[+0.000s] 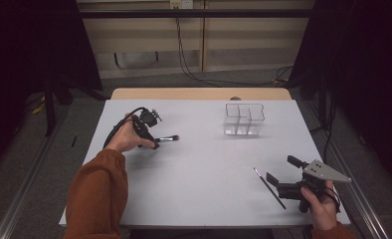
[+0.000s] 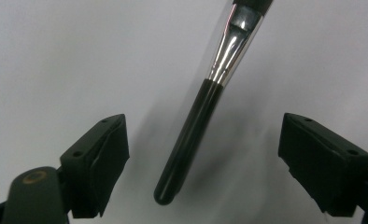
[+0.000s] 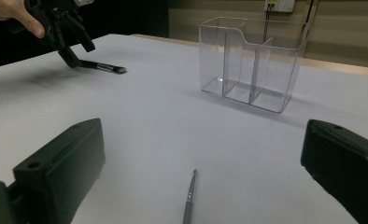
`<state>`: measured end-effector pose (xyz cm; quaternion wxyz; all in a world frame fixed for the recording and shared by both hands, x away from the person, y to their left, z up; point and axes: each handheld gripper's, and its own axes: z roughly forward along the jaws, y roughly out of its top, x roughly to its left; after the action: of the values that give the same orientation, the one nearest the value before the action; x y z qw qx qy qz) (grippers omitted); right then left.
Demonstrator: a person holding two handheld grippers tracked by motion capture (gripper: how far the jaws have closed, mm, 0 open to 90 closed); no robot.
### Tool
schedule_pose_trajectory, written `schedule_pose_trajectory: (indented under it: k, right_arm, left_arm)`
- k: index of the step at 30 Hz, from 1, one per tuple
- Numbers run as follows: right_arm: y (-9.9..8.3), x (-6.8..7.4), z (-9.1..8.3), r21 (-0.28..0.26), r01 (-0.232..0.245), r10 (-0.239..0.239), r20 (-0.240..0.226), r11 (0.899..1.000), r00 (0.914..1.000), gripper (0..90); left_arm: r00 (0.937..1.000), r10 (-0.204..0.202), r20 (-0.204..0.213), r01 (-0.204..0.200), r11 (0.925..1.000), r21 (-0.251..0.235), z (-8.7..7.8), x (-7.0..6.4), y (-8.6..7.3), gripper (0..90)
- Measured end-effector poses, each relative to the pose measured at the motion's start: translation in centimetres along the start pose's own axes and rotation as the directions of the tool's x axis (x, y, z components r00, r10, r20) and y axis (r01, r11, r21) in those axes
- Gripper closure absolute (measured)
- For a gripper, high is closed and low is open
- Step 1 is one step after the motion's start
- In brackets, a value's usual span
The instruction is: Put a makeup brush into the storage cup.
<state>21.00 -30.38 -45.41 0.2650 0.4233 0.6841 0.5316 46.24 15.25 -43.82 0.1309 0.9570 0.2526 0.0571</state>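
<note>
— Nearest first: what's at the front edge?

— Right gripper [image 1: 278, 180], held low at the near right corner of the table [image 1: 204, 169]. Its jaws stand wide apart with nothing between them. Just beside it lies a thin brush [image 1: 269, 187], a slim dark stick running from near the gripper's tip away to the left and up the table. In the right gripper view that brush [image 3: 188, 198] points straight ahead between the jaws, so its long axis lines up with the gripper's reach, not across it.

— And further out?

— Left gripper [image 1: 153, 143], on the left side at mid-table, tipped down over a makeup brush [image 1: 167, 139]. Its jaws are also wide open, gripping nothing yet. In the left gripper view the makeup brush [image 2: 196, 121] lies flat on the table midway between the jaws, black handle end nearest, silver ferrule farther off, leaning a little to the right.

— So which relation matters for the next move?

— My guess is the left hand goes first. The handle already sits between the jaws, and its axis runs roughly along the gripper's line of sight, crosswise to the closing direction. Closing should catch the handle across its width.

— Beyond that?

— Clear organiser [image 1: 243, 119], far right of centre, three compartments by the look of it, all empty, well apart from both brushes. Likely where they go.

— Any writing?

— None I can read on the brushes, organiser or grippers.
</note>
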Motion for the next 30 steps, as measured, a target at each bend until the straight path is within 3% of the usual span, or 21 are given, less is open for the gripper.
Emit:
schedule_pose_trajectory:
  k: [10,16,22,26,30]
  right_arm:
    - [0.0,-0.1,0.0,0.0,0.001,-0.001,0.0,1.0,1.0,0.0]
    - [0.0,-0.1,0.0,0.001,0.002,-0.002,0.0,1.0,1.0,0.0]
    - [0.0,0.0,0.0,0.002,0.004,-0.004,-0.004,1.0,1.0,0.0]
    - [0.0,0.0,0.0,0.002,0.004,-0.004,-0.006,1.0,1.0,0.0]
    - [0.0,0.0,-0.1,0.001,-0.002,0.002,-0.007,1.0,1.0,0.0]
  left_arm:
    - [0.9999,0.012,0.012,-0.012,0.9986,0.051,1.4,0.2,0.3,23.5]
    - [0.9978,0.028,0.06,-0.032,0.9971,0.069,1.6,0.6,0.4,30.2]
    - [0.9963,-0.004,0.085,-0.003,0.9974,0.072,1.8,0.8,0.5,32.4]
    - [0.9955,0.003,0.095,-0.009,0.9984,0.057,1.8,1.0,0.3,32.7]
    - [0.9962,-0.013,0.086,0.006,0.9969,0.079,1.8,0.9,0.5,33.9]
